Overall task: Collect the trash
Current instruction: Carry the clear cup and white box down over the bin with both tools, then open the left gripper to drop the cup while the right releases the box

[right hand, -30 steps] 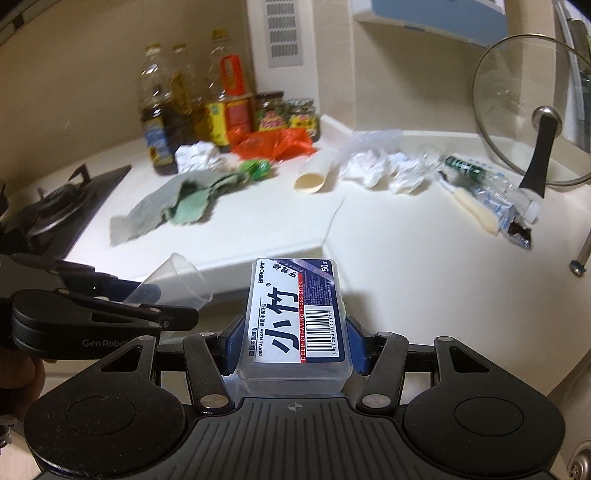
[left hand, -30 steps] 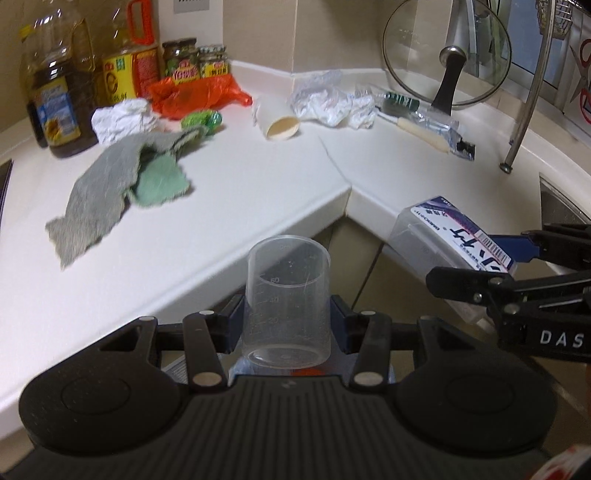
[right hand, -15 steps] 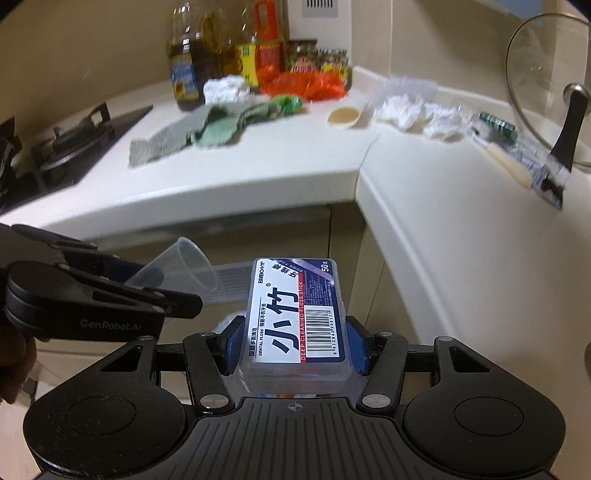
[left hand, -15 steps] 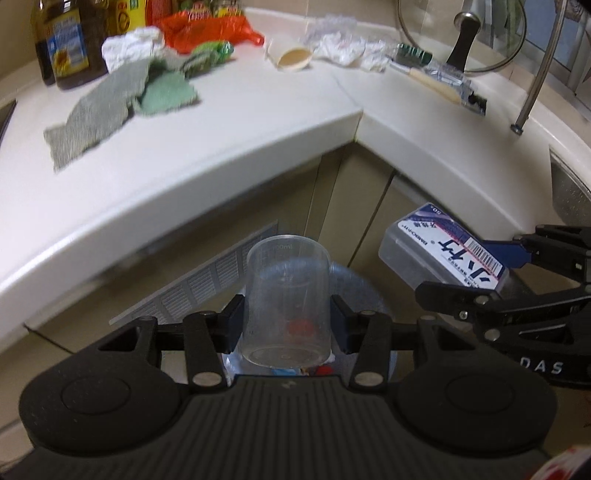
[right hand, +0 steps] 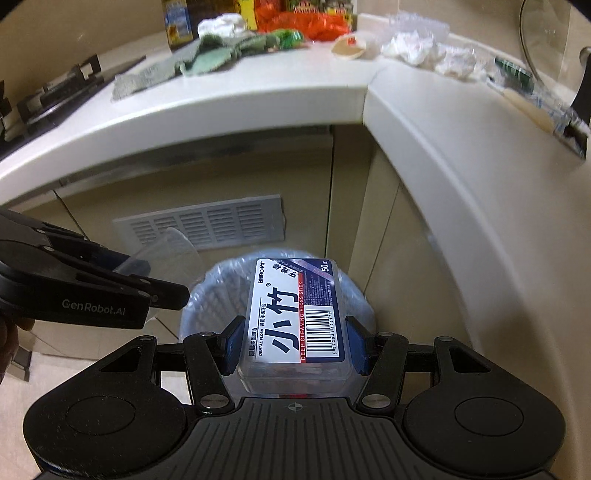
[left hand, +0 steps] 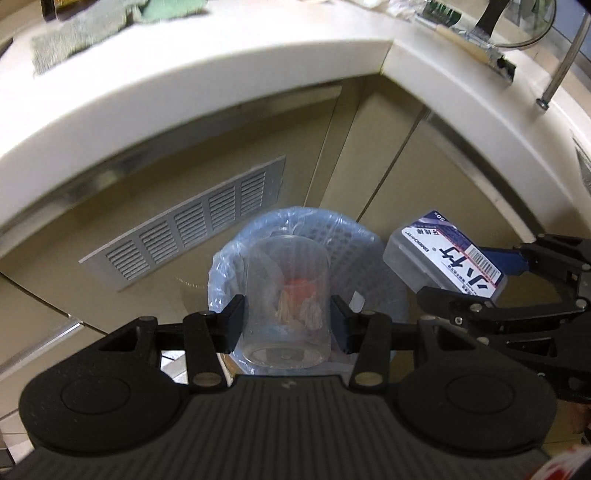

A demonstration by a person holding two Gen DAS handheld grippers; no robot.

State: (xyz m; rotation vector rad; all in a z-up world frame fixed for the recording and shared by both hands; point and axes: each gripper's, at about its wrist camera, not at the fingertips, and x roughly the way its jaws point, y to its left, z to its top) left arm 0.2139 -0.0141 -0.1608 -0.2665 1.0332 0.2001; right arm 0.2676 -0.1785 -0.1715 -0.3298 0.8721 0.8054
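Above the mesh-walled bin (left hand: 354, 251) with its crinkled clear liner, the left gripper (left hand: 287, 325) clamps a smooth, see-through plastic cup (left hand: 286, 295) upright, while at three o'clock the right gripper (right hand: 293, 347) pinches a flat, rounded-corner clear floss box (right hand: 295, 314) with glossy label.

Home kitchen, white countertop (right hand: 258, 99), gas stove (right hand: 55, 96), oil bottle (right hand: 177, 22)

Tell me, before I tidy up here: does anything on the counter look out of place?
Yes. Crumpled white paper, an orange plastic bag and a paper cup lying on its side litter the white counter.
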